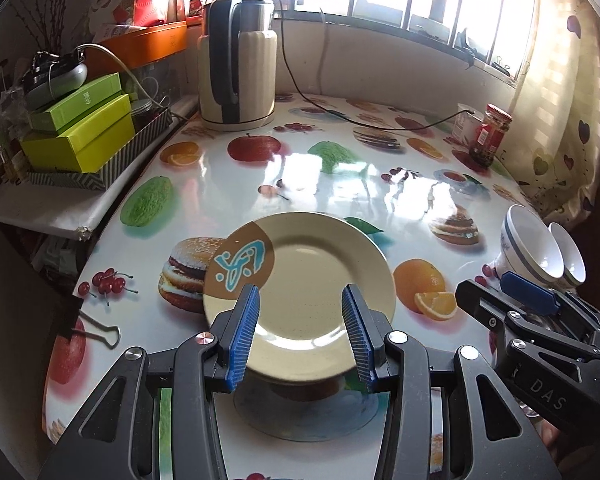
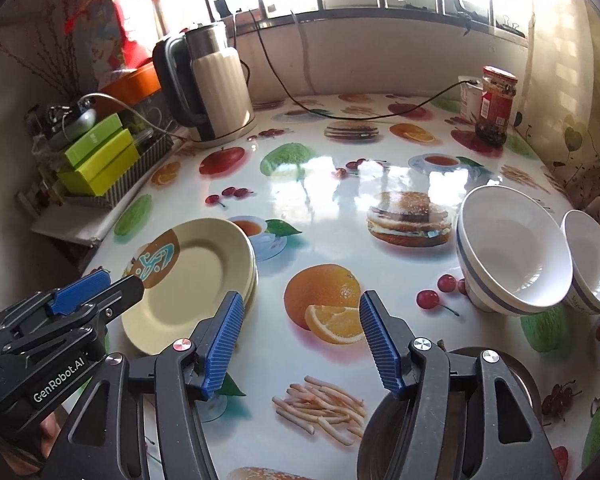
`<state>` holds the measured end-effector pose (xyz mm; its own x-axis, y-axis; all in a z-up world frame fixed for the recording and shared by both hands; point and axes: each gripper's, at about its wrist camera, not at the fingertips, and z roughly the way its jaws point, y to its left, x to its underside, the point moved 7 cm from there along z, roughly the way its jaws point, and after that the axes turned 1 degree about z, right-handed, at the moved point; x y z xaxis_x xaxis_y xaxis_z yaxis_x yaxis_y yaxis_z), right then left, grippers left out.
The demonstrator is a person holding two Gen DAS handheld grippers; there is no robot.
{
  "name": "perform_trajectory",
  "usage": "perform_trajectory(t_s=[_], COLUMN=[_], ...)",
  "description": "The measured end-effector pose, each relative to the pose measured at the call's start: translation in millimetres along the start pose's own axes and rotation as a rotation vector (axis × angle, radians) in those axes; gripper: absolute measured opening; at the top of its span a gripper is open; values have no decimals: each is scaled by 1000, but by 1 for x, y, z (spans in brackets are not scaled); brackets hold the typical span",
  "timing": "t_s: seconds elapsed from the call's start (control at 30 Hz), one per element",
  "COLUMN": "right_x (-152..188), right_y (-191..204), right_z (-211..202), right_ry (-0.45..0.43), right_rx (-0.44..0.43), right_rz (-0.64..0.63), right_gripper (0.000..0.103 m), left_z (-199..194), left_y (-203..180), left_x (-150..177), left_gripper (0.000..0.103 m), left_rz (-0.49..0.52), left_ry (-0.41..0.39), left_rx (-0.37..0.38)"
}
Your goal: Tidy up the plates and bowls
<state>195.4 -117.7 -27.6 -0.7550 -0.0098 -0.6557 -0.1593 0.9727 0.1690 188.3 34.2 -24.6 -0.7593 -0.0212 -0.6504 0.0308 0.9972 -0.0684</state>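
Left hand-held gripper (image 1: 302,322), blue pads partly apart, above the near rim of a cream plate (image 1: 312,276) without pressing it; in the right wrist view this plate tops a small stack (image 2: 196,280) on the fruit-printed table (image 2: 320,184). Right hand-held gripper (image 2: 302,340), jaws open with nothing between them, over a printed orange. Two white bowls (image 2: 512,252), blue-banded and tilted toward the camera, touch at the table's right edge. Kettle (image 2: 216,88) and jar (image 2: 496,104) at the far side
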Motion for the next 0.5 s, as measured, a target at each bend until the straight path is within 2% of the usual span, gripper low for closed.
perform_trajectory(t_s=[0.2,0.5], right_x=[2,1], right_y=[-17,-54], right_z=[-16,-39], right_ry=[-28,-74], right_rx=[34,94], right_rz=[14,68], right_gripper=[61,61], left_z=[0,4], left_y=[-20,-58], left_x=[0,-4], left_gripper=[44,44], left_rz=[54,98], left_ry=[14,19], left_rx=[-30,31])
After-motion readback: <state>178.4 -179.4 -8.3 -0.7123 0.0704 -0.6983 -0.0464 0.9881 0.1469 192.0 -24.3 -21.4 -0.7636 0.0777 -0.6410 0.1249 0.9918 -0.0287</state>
